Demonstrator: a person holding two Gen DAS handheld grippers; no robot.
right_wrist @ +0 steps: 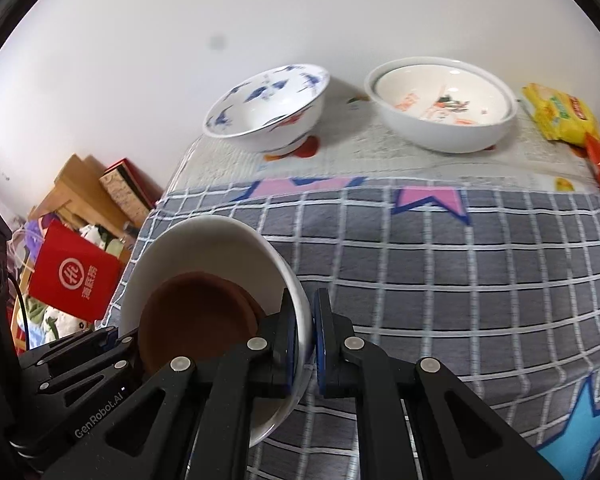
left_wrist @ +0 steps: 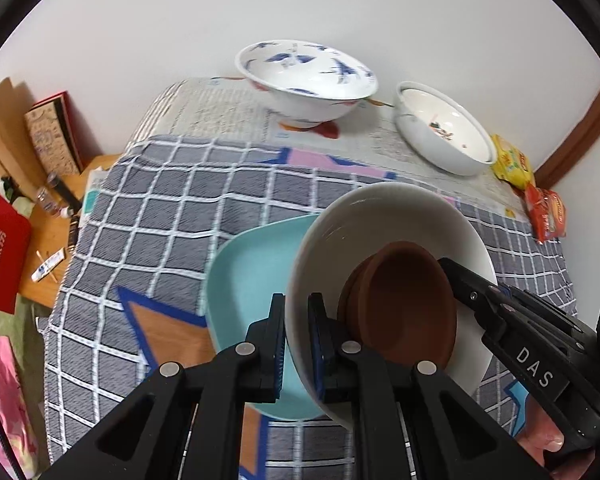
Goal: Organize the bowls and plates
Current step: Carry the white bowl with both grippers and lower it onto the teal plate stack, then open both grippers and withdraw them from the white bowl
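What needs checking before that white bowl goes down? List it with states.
1. Left gripper jaws clamped on white bowl rim: ok.
2. Right gripper jaws clamped on the opposite rim: ok.
3. Brown dish seated inside the bowl: ok, though the bowl is tilted.
4. Teal plate lying beneath the bowl: ok.
5. Blue-patterned bowl and white bowl with red print apart from the carried one: ok.
6. Bowl's underside clear of the plate: cannot tell.

White bowl (left_wrist: pixel 380 216), brown dish (left_wrist: pixel 404 300), perhaps pale-teal plate (left_wrist: pixel 240 280).
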